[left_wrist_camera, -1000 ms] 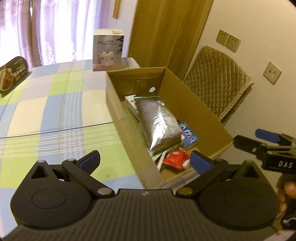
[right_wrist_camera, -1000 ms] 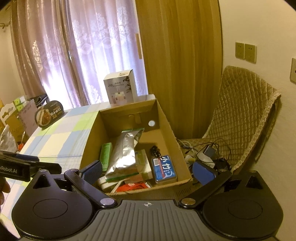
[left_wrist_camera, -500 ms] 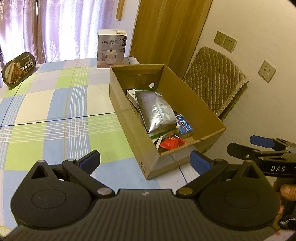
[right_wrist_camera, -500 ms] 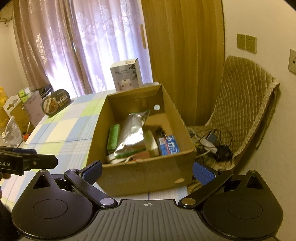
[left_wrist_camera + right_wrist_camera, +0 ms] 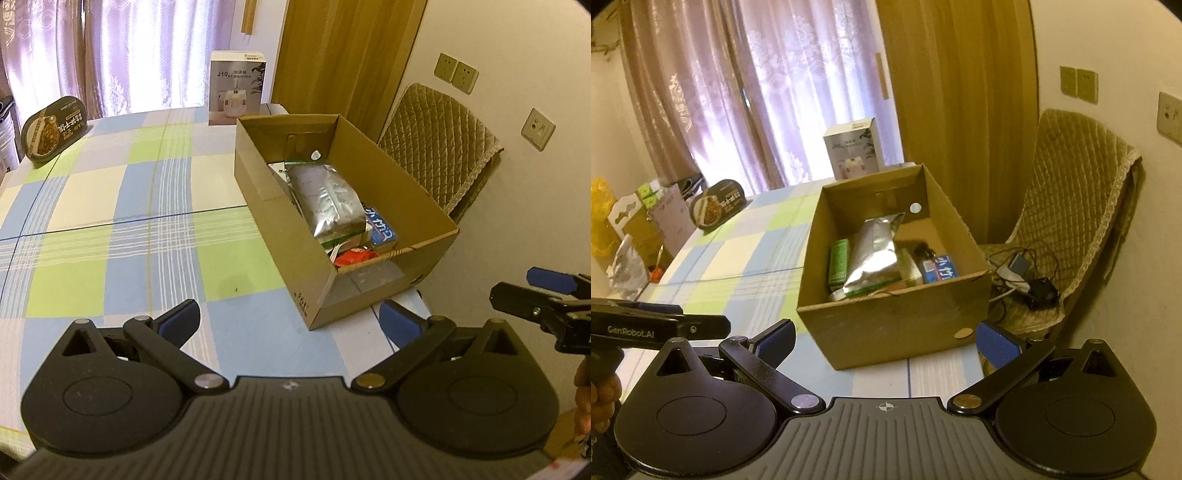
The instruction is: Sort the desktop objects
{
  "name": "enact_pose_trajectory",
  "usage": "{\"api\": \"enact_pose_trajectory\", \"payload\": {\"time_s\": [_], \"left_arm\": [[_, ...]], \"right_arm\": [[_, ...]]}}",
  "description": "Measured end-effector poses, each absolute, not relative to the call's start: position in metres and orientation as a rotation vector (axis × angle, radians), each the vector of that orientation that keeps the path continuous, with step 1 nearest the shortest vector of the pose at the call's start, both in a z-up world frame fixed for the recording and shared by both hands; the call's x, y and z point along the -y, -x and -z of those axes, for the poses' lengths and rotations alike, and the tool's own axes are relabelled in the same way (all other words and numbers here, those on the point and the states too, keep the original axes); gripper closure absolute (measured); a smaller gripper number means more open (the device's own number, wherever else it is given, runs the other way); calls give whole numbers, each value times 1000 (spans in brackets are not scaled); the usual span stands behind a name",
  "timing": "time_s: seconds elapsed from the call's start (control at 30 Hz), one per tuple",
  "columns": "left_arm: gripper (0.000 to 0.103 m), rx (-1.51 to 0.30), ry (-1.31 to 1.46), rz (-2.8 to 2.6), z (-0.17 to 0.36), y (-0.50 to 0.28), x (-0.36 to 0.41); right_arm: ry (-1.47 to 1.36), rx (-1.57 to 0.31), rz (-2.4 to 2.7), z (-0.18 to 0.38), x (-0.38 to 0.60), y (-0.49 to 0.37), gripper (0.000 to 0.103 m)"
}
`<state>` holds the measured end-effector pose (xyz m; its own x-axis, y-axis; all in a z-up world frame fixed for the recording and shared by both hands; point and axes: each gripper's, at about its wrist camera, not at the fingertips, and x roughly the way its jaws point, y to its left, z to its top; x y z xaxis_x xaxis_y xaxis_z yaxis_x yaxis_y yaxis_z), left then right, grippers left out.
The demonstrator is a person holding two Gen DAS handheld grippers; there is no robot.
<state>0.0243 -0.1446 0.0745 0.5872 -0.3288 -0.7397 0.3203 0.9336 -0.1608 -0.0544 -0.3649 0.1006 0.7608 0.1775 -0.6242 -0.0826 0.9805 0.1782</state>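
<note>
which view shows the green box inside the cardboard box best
The right wrist view: the green box lies in plain sight left of the silver bag. In the left wrist view the cardboard box wall and the bag hide it.

The tablecloth [image 5: 110,206] was checked in blue, green and cream. The brown cardboard box [image 5: 373,295] held a silver pouch [image 5: 328,201]. A quilted tan cover [image 5: 1075,192] draped the chair at right.
</note>
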Motion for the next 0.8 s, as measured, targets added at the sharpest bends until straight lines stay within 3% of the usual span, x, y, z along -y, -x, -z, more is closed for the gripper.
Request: {"api": "enact_pose_trajectory", "payload": {"time_s": [0.8], "left_arm": [[2,-873,-11,376,-71,-8,138]], "right_arm": [[-161,-684,-156,-112,346,75,2]]}}
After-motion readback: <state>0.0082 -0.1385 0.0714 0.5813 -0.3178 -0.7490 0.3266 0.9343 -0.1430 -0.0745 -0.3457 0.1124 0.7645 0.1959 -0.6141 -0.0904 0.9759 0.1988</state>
